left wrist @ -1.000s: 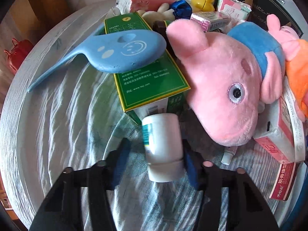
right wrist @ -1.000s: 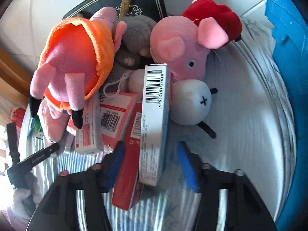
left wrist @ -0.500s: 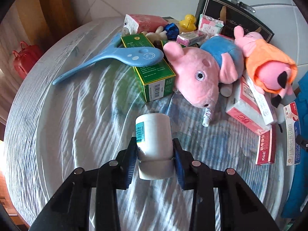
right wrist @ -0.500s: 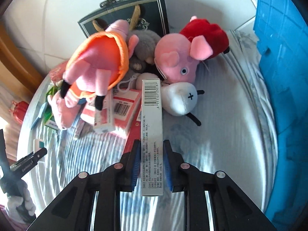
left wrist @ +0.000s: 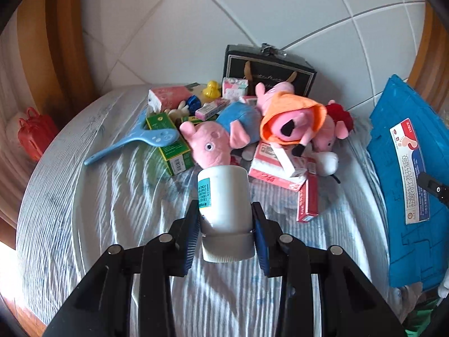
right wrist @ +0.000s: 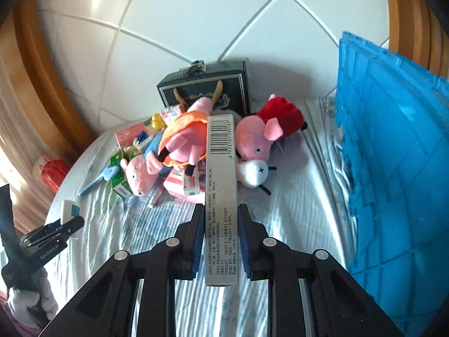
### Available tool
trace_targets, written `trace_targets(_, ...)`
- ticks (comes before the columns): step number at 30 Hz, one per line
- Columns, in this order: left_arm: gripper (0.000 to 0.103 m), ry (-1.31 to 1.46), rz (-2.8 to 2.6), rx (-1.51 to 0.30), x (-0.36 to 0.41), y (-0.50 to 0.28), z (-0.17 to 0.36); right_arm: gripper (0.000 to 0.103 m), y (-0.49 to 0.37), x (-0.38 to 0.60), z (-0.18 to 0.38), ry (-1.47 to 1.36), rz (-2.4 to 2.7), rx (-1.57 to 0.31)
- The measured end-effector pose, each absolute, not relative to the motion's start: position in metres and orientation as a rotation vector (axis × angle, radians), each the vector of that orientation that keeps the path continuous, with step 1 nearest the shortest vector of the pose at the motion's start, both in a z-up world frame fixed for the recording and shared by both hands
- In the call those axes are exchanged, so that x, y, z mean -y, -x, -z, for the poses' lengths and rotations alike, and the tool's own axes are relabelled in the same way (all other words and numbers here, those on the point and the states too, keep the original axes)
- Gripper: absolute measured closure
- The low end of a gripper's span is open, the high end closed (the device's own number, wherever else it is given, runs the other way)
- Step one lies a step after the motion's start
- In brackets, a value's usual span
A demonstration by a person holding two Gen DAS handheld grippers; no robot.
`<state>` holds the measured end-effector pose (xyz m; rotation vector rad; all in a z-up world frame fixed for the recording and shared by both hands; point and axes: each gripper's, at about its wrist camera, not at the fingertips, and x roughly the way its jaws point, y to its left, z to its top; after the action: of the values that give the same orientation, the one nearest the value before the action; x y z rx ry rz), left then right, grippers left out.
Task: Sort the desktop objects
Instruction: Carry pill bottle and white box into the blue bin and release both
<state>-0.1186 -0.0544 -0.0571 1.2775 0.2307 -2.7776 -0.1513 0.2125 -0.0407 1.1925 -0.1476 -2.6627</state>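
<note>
Left wrist view: both loads up off the desk, so drop and snag risks are what I'm watching.
My left hand-held gripper (left wrist: 226, 234) is clamped on the white bottle (left wrist: 224, 210) low, near the cap end, with most of the body sticking out past the pads; smooth round plastic, so I judge it could pivot or slide out on a fast swing. My right hand-held gripper (right wrist: 219, 243) is closed on the long grey box (right wrist: 220, 193) across its thin faces, gripped at the near end with the barcode end far forward; that lever arm could let it twist, and hard squeezing could crush the carton. The blue crate (right wrist: 393, 168) sits close on the right, so I could clip its wall with the box tip. The plush pile (left wrist: 247, 132) stays on the desk, unsorted.
</note>
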Motion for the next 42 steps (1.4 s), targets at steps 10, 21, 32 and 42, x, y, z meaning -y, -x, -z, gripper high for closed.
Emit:
trace_targets(10,0.068,-1.118,3.056,-0.098,-0.065,0.104,-0.021,0.08,0.079,-0.278,-0.055,-0.878,2.833,0.139)
trace_targets(21,0.068,-0.97,3.316,0.078,-0.238,0.093,-0.094,0.08,0.038,-0.432,-0.097,-0.815,3.097,0.157)
trace_targets(32,0.068,-1.098,3.43,0.343,-0.398,0.08,-0.101,0.08,0.015,-0.567,-0.068,-1.001,3.258,0.149)
trace_targets(42,0.068,-1.325,3.382,0.447,-0.457,0.093,-0.068,0.08,0.023,-0.615,-0.028,-1.104,3.245,0.185)
